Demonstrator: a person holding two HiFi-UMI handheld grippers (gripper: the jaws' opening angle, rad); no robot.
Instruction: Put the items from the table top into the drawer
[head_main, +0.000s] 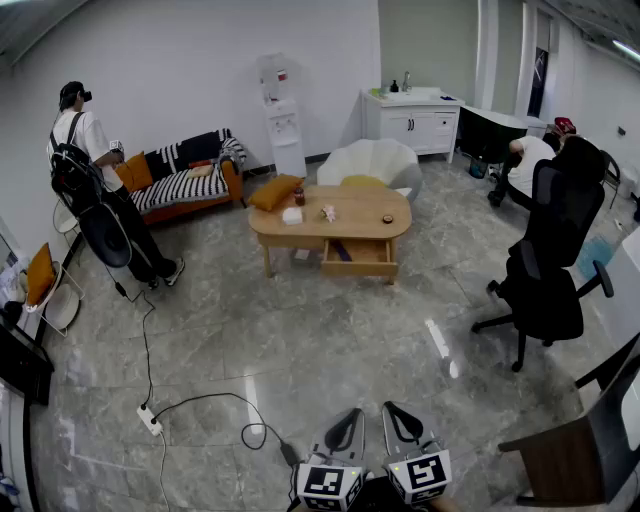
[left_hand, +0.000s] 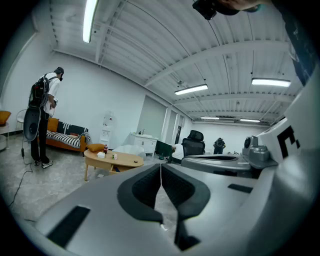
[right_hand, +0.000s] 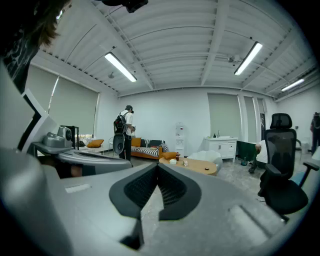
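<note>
An oval wooden table stands far across the room, its drawer pulled open at the front. On its top are a small red bottle, a white box, a small pink-and-white item and a dark round thing. My left gripper and right gripper hang side by side at the bottom edge, both shut and empty, far from the table. The table shows small beyond the shut left gripper. Past the shut right gripper lies the table.
A person with a backpack stands by a striped sofa at the left. A black office chair is at the right, a wooden chair at the lower right. A power strip and cable lie on the floor. An orange cushion rests at the table's back-left.
</note>
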